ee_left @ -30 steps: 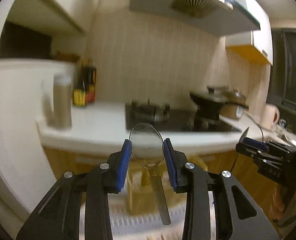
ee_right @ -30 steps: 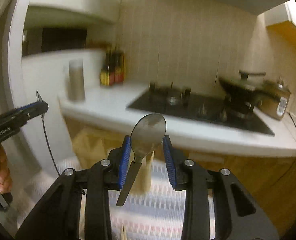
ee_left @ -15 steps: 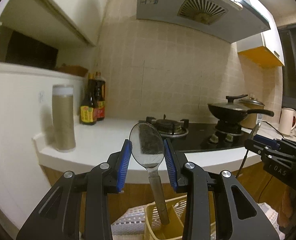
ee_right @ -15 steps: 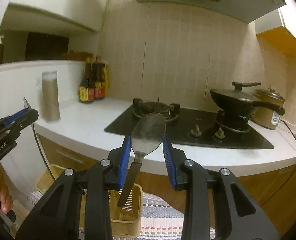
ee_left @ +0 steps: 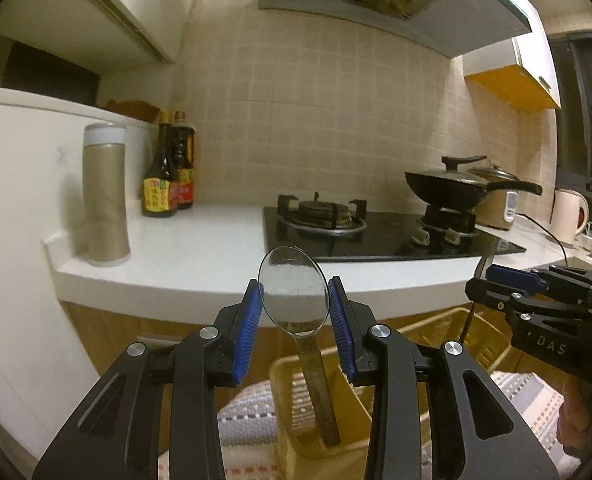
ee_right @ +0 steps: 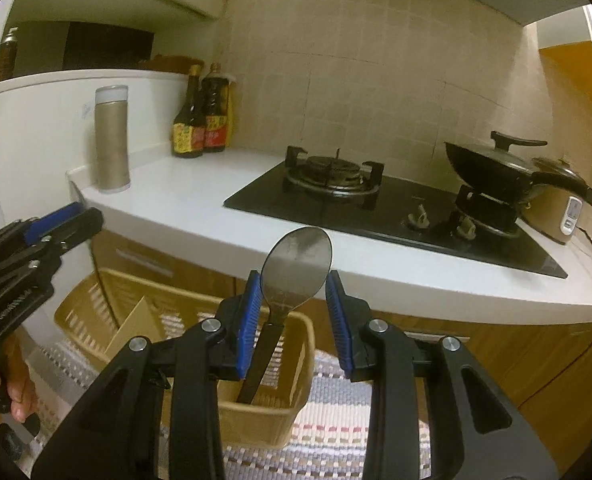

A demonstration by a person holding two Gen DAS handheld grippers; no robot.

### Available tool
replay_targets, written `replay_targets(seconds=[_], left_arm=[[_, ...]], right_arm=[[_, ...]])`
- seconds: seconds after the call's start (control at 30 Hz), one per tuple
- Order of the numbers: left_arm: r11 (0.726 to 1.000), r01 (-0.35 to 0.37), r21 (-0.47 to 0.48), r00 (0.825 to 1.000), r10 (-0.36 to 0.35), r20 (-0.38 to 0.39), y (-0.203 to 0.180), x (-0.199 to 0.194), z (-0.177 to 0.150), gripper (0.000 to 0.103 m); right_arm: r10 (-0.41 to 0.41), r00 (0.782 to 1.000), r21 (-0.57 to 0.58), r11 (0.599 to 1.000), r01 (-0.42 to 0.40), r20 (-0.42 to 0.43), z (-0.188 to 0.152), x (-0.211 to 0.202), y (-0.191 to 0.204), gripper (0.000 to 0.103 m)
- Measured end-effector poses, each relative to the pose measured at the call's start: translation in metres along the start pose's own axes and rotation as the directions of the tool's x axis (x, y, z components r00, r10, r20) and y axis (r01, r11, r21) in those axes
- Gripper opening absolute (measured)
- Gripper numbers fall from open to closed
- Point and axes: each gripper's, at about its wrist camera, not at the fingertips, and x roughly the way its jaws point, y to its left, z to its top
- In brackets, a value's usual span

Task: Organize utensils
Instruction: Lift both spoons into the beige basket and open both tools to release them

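Steel spoons stand bowl-up in both my tools, left tool (ee_left: 294,312) and right tool (ee_right: 294,296) clamped shut on them, handles pointing toward 6 o'clock into the yellow basket (ee_right: 292,400) directly below.

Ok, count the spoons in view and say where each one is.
2. One spoon sits in the left gripper, one spoon in the right gripper, both bowl-up above the yellow basket. Its contents are partly hidden.

Open yellow basket (ee_right: 300,360) below, counter edge (ee_right: 376,280) close ahead, other claw (ee_right: 62,220) possibly crowding left.
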Motion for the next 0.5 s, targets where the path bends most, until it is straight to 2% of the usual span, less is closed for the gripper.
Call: replay_targets(seconds=[0.03,0.1,0.17,0.23,0.4,0.5], left_arm=[[1.0,0.003,-0.001,1.0,-0.003,-0.002,0.0,-0.001,-0.001,0.035],[1.0,0.016,-0.001,1.0,-0.016,-0.012,-0.001,-0.005,-0.002,0.045],[1.0,0.029,-0.003,0.999,-0.029,-0.017,-0.001,-0.011,0.0,0.049],[0.999,0.045,-0.01,0.999,-0.045,-0.026,-0.001,-0.02,0.002,0.053],[0.996,0.077,-0.051,0.995,-0.08,-0.06,0.001,-0.043,0.007,0.054],[0.993,0.089,-0.083,0.988,-0.098,-0.116,0.004,-0.058,0.007,0.054]], right_arm=[[0.01,1.0,-0.002,1.0,-0.01,-0.009,-0.001,-0.001,0.0,0.03],[0.035,0.999,0.006,0.999,-0.035,-0.027,-0.002,-0.004,0.0,0.03],[0.061,0.997,0.023,0.998,-0.06,-0.045,-0.003,-0.008,-0.003,0.034],[0.084,0.995,0.043,0.996,-0.082,-0.057,-0.005,-0.014,-0.006,0.057],[0.13,0.987,0.084,0.989,-0.122,-0.093,-0.012,-0.036,-0.012,0.057],[0.15,0.98,0.101,0.985,-0.137,-0.134,-0.018,-0.049,-0.015,0.057]])
